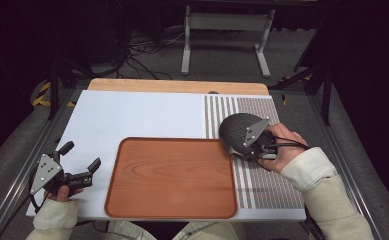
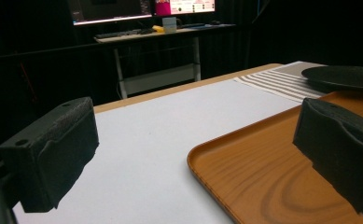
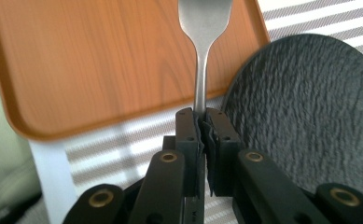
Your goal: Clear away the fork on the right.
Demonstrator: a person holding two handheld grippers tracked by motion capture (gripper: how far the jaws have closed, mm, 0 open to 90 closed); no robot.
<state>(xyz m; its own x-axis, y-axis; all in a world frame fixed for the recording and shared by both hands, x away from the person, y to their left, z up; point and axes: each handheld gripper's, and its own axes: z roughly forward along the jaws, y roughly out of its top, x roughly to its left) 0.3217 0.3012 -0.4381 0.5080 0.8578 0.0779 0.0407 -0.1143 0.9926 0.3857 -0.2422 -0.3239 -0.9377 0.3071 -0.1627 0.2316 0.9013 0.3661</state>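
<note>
Fingers of the right gripper (image 3: pixel 202 122) clamp a metal utensil (image 3: pixel 201 28) by its handle, at the frame's centre, reaching over the wooden tray (image 3: pixel 100 56). Left gripper (image 1: pixel 79 161) waits, jaws apart, lower left. Nothing lies on the tray yet; black plate (image 3: pixel 310 112) sits beside it.

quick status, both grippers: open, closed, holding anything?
Left gripper: open, holding nothing, beside the brown wooden tray.
Right gripper: closed on a silver metal utensil handle.

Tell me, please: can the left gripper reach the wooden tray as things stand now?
Probably yes. The left gripper is open beside the wooden tray, and only bare white mat lies between them.
</note>
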